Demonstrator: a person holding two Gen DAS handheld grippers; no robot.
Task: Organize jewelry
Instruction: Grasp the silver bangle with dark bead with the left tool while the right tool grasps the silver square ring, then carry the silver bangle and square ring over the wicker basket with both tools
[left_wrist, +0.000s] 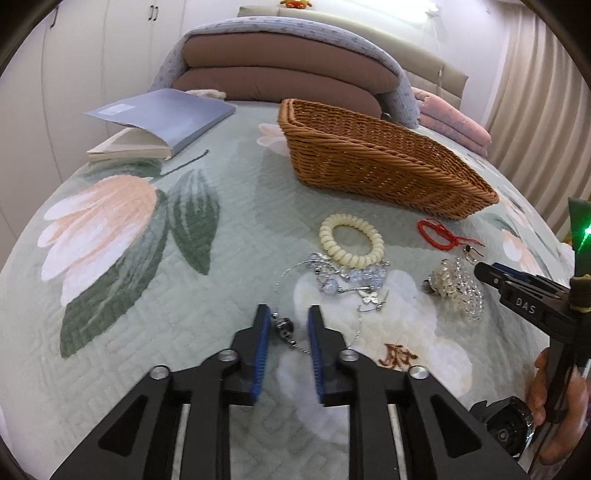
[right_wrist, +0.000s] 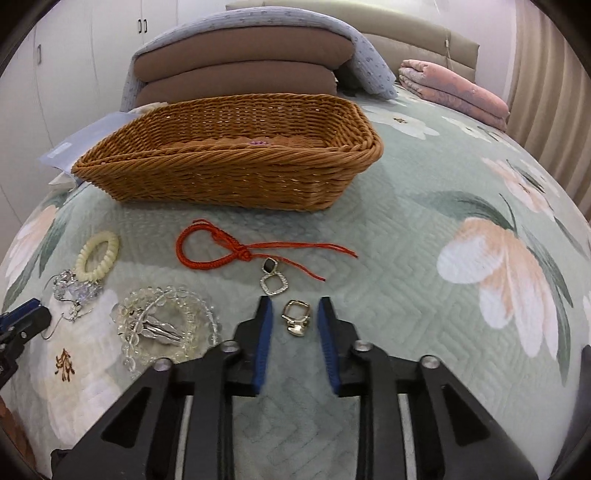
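The left gripper (left_wrist: 288, 317) stands with its ribbed blue pads narrowly apart around a small dark metal bead (left_wrist: 283, 328) on a thin silver chain (left_wrist: 295, 345); the pads do not press it. At 12 o'clock from it lie a cream coiled bracelet (left_wrist: 351, 240) and a cluster of clear crystal beads (left_wrist: 343, 275); at 2 o'clock sits a knobbly clear-bead bracelet (left_wrist: 460, 288). The right gripper (right_wrist: 295, 306) brackets a small gold ring (right_wrist: 296, 322) with squared edges, gaps showing on both sides. At its 12 o'clock rest a silver square-link pendant (right_wrist: 274, 281) and a braided red cord loop (right_wrist: 207, 245), then the oblong woven wicker basket (right_wrist: 229, 184). All lie on a quilted pale-green floral bedspread (right_wrist: 406, 277).
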